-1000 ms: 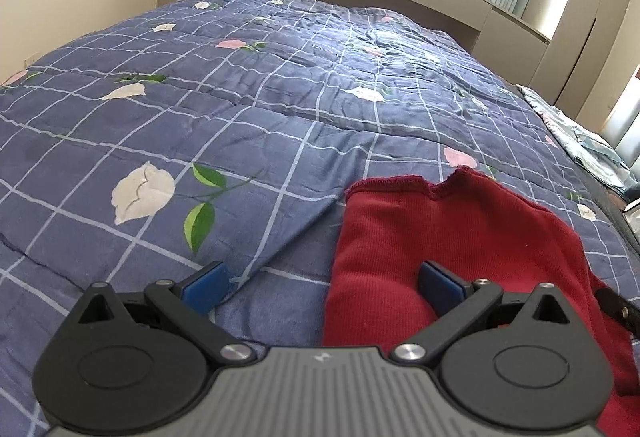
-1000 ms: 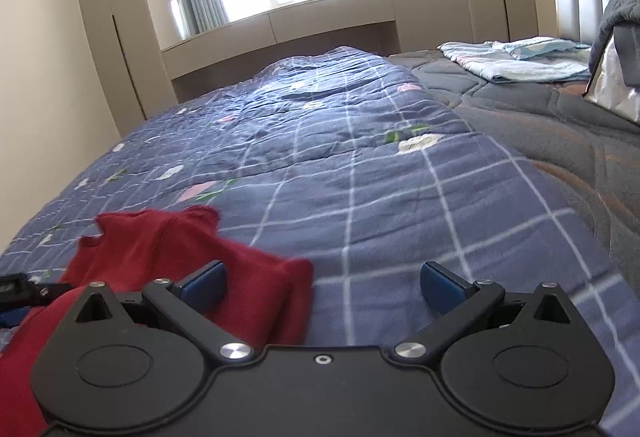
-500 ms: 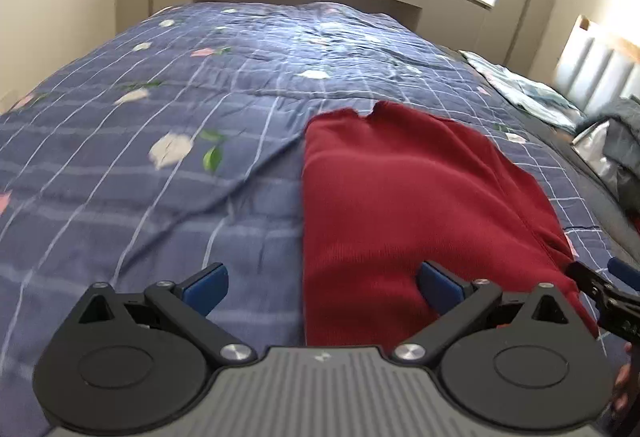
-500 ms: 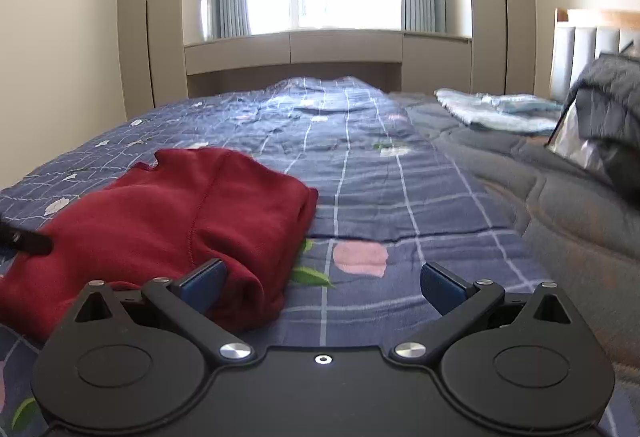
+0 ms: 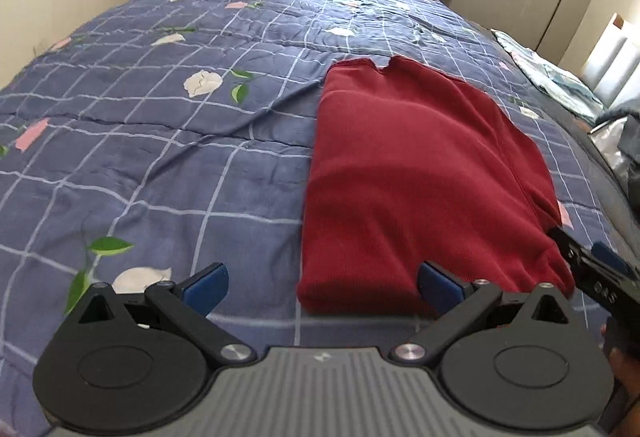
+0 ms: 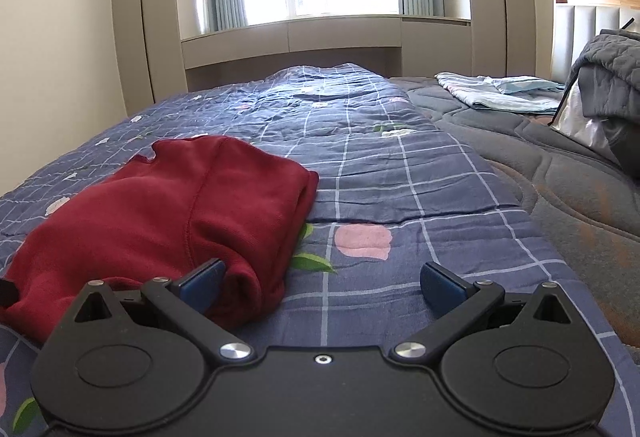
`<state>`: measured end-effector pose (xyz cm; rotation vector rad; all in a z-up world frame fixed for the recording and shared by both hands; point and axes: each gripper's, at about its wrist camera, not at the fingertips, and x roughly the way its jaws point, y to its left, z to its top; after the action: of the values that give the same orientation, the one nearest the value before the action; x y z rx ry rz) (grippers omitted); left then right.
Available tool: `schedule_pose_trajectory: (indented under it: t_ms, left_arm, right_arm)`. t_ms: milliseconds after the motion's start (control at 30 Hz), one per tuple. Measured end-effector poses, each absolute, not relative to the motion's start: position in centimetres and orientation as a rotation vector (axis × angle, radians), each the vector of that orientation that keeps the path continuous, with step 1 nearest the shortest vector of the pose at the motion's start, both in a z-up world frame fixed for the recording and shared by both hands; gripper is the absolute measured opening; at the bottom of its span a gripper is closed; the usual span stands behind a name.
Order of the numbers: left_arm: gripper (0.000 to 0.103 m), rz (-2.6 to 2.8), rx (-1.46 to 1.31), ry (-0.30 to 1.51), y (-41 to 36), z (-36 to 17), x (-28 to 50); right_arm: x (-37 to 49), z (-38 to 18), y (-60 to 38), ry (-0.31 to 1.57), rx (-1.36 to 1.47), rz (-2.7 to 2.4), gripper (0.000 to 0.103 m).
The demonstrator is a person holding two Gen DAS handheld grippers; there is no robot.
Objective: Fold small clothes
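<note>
A dark red knit garment (image 5: pixel 420 173) lies folded lengthwise on the blue floral quilt (image 5: pixel 160 141). It also shows in the right wrist view (image 6: pixel 168 213). My left gripper (image 5: pixel 322 283) is open and empty, just before the garment's near left corner. My right gripper (image 6: pixel 320 283) is open and empty at the garment's near right corner, its left finger against the cloth. The right gripper also shows at the right edge of the left wrist view (image 5: pixel 596 269).
A grey quilted cover (image 6: pixel 560 165) lies right of the blue quilt. On it are folded light blue cloth (image 6: pixel 500 93) and a dark grey pile (image 6: pixel 612 77) by the headboard. A window ledge and cabinets stand beyond the bed.
Both grippers have pulled back toward the near edge of the bed and away from the garment. The garment now lies flat, folded, with nothing holding it.
</note>
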<state>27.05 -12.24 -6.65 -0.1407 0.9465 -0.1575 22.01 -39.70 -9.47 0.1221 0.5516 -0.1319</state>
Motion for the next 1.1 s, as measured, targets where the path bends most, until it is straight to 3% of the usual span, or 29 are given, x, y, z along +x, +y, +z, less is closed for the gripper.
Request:
schedule_pose_trajectory:
  t_ms: [433,633,1100]
  left_arm:
    - [0.103,-0.147,-0.057,0.965,-13.1,-5.6,23.9]
    - [0.103,-0.197,-0.148,0.922,-13.5,-4.6,25.7]
    - [0.103,-0.224,-0.001,0.871,-12.9,-5.0,34.7]
  right_arm:
    - [21.7,-9.4,-39.3,0.535,0.101,-0.140,0.103]
    - [21.6,-9.4,-39.2,0.535,0.096,-0.142,0.102]
    - [22.2,-9.8,-41.8,0.578,0.260,-0.063,0.103]
